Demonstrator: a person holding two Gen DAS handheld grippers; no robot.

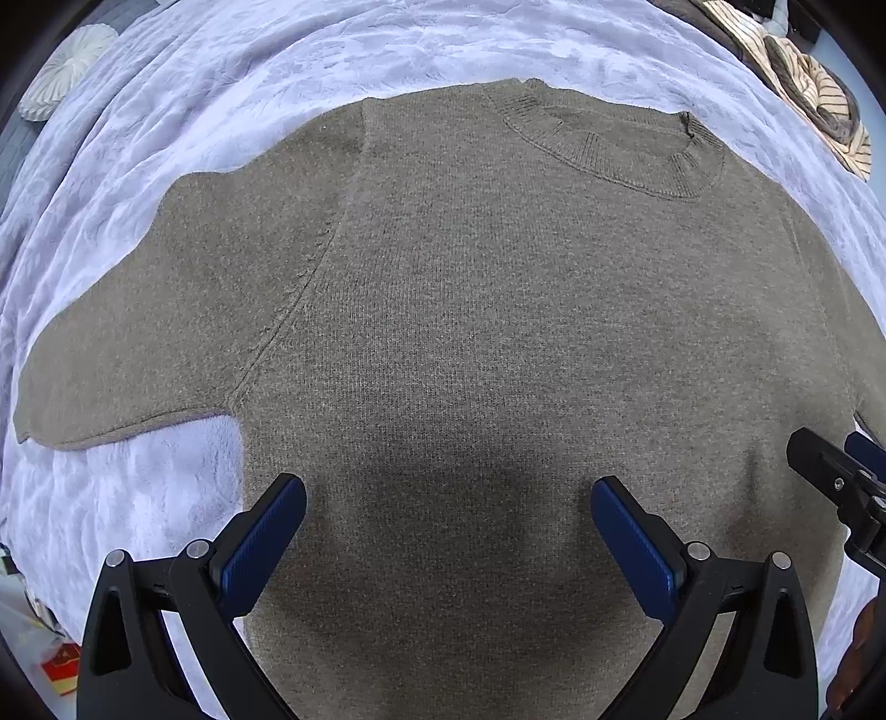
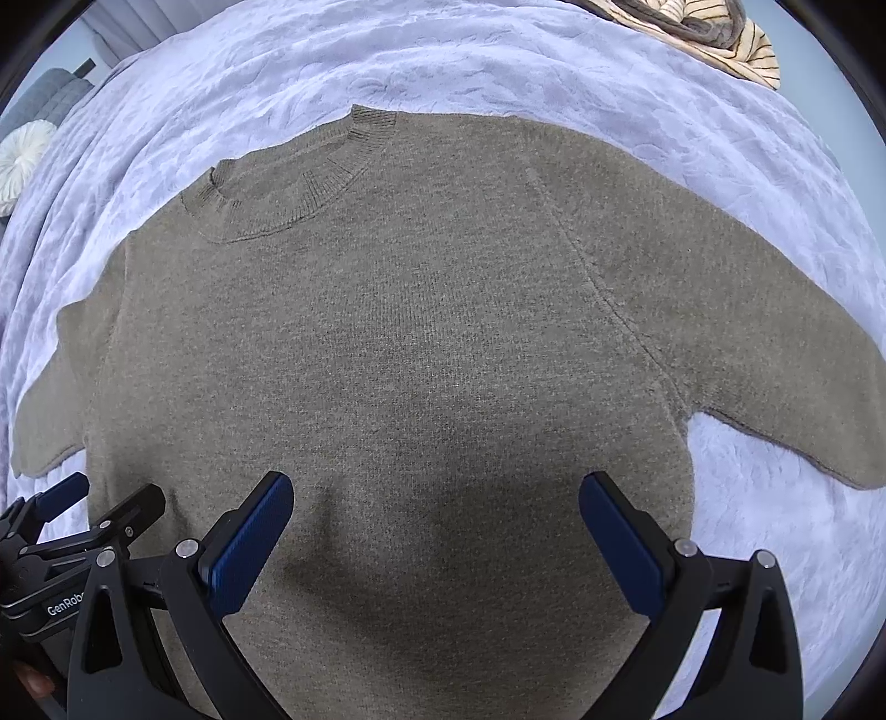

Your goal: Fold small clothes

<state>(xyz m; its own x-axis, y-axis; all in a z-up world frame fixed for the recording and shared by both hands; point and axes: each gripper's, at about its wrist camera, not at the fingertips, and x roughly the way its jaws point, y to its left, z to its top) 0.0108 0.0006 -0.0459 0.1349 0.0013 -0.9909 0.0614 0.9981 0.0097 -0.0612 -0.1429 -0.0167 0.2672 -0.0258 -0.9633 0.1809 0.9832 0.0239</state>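
Observation:
A grey-brown knit short-sleeved sweater [image 1: 470, 304] lies flat and face up on a lavender blanket [image 1: 221, 83], collar [image 1: 614, 144] far from me. It also fills the right wrist view [image 2: 415, 332]. My left gripper [image 1: 448, 498] is open and empty, hovering over the lower left part of the body, near the left sleeve [image 1: 138, 332]. My right gripper [image 2: 437, 493] is open and empty over the lower right part, near the right sleeve [image 2: 775, 343]. Each gripper shows at the edge of the other's view, the right one [image 1: 841, 482] and the left one [image 2: 83, 520].
A striped cream and brown garment [image 1: 803, 72] lies at the far right of the blanket, also in the right wrist view [image 2: 720, 33]. A round white cushion [image 1: 61, 72] sits far left. A red item [image 1: 61, 664] lies beyond the blanket's near left edge.

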